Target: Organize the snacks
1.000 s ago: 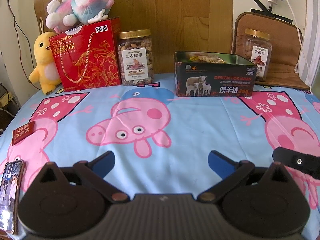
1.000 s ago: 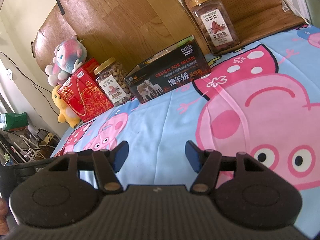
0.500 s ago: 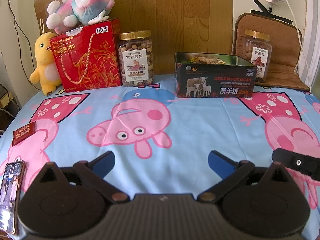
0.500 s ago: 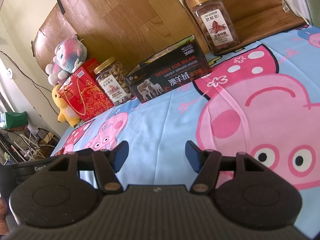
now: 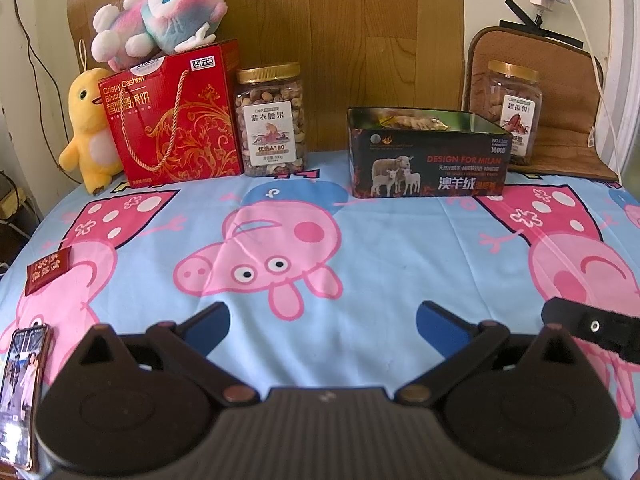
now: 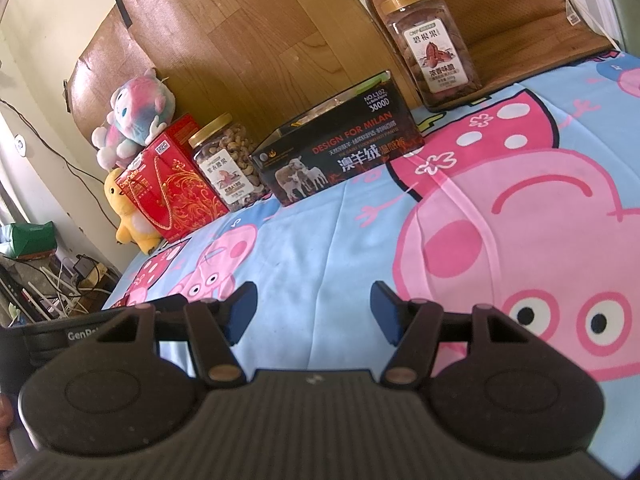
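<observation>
An open black tin box (image 5: 428,160) (image 6: 340,156) with snacks inside stands at the back of the cartoon-print cloth. Left of it is a gold-lidded cashew jar (image 5: 272,120) (image 6: 226,160), then a red biscuit gift box (image 5: 172,116) (image 6: 170,188). A second nut jar (image 5: 514,110) (image 6: 432,44) stands at the back right on a brown mat. A small dark red snack packet (image 5: 47,270) lies at the cloth's left edge. My left gripper (image 5: 322,322) hovers open over the near cloth, holding nothing. My right gripper (image 6: 314,310) is open and holds nothing too.
A pink-blue plush (image 5: 160,12) sits on the red box; a yellow duck plush (image 5: 90,124) stands beside it. A phone (image 5: 22,376) lies at the near left corner. The wooden board (image 5: 340,40) backs the row. Cables (image 6: 60,292) clutter the floor to the left.
The left wrist view has crept slightly forward and up; objects sit a touch lower. The right gripper has barely moved. Both stay open.
</observation>
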The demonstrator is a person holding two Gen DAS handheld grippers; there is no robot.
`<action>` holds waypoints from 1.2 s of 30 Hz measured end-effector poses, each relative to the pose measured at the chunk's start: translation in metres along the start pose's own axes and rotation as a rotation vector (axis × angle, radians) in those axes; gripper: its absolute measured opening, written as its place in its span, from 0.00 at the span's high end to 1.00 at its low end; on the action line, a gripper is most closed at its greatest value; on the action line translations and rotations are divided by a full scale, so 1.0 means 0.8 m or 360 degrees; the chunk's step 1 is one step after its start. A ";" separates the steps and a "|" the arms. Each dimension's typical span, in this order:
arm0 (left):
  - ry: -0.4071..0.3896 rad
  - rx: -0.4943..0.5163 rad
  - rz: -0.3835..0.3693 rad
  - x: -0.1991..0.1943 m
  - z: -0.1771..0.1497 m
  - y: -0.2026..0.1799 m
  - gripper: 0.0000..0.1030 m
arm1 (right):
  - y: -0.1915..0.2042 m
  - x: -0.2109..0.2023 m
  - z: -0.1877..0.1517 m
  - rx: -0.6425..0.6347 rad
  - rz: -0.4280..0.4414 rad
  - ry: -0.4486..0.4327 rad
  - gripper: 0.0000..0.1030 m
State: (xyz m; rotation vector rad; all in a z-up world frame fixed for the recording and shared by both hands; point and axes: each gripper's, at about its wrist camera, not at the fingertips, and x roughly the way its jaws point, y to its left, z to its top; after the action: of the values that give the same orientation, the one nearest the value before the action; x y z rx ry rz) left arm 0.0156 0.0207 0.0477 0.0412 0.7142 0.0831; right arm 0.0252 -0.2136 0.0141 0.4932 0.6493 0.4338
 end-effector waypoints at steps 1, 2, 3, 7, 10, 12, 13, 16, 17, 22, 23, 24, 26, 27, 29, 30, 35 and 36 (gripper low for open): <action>0.0001 0.0000 0.0001 0.000 0.000 0.000 0.00 | 0.000 0.000 0.000 0.0000 -0.0001 0.0000 0.37; 0.0001 0.0001 0.0001 0.000 -0.001 0.000 0.00 | 0.000 0.000 0.000 0.0000 -0.0001 0.0000 0.37; 0.0000 0.0001 0.0001 0.000 0.000 0.000 0.00 | 0.000 0.000 0.000 0.0000 -0.0001 0.0000 0.37; 0.0000 0.0002 0.0000 0.000 0.000 0.000 0.00 | 0.000 0.000 0.000 0.0000 -0.0001 -0.0001 0.37; -0.0001 0.0002 -0.0001 -0.001 0.000 0.000 0.00 | 0.000 0.000 0.000 0.0000 -0.0001 -0.0001 0.37; -0.0003 0.0003 -0.0002 -0.002 0.001 -0.001 0.00 | 0.000 0.000 0.000 0.0001 -0.0002 0.0000 0.37; -0.0003 0.0003 -0.0002 -0.002 0.001 -0.001 0.00 | 0.000 0.000 0.000 0.0001 -0.0001 -0.0001 0.37; -0.0004 0.0006 -0.0005 -0.003 0.001 -0.002 0.00 | 0.000 0.000 0.000 0.0002 0.0000 0.0000 0.37; -0.0006 0.0008 -0.0005 -0.004 0.001 -0.002 0.00 | 0.000 0.000 0.000 0.0002 0.0000 0.0000 0.37; -0.0006 0.0011 -0.0006 -0.003 0.001 -0.002 0.00 | 0.000 -0.001 0.000 0.0001 -0.0001 -0.0001 0.37; -0.0006 0.0010 -0.0006 -0.003 0.000 -0.002 0.00 | 0.000 -0.001 0.000 0.0001 -0.0001 -0.0001 0.37; -0.0007 0.0010 -0.0007 -0.003 0.000 -0.002 0.00 | 0.000 -0.001 -0.001 0.0002 -0.0001 -0.0001 0.37; -0.0008 0.0011 -0.0006 -0.003 0.000 -0.002 0.00 | 0.000 -0.001 0.000 0.0002 -0.0001 0.0000 0.37; -0.0009 0.0012 -0.0008 -0.003 0.000 -0.002 0.00 | 0.000 -0.001 0.000 0.0001 -0.0001 0.0001 0.37; -0.0010 0.0015 -0.0010 -0.003 -0.001 -0.003 0.00 | 0.000 -0.001 0.000 0.0000 0.0000 0.0000 0.37; -0.0011 0.0016 -0.0011 -0.002 -0.002 -0.004 0.00 | 0.000 -0.001 0.000 0.0000 0.0000 0.0000 0.37; -0.0012 0.0018 -0.0012 -0.003 -0.002 -0.004 0.00 | 0.000 -0.001 -0.001 0.0000 -0.0001 -0.0001 0.37; -0.0012 0.0017 -0.0012 -0.003 -0.002 -0.003 0.00 | 0.000 -0.001 -0.001 -0.0001 -0.0001 -0.0002 0.37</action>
State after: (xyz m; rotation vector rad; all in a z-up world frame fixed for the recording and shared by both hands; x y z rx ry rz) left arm 0.0132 0.0180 0.0480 0.0492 0.7074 0.0719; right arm 0.0245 -0.2138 0.0140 0.4927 0.6482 0.4333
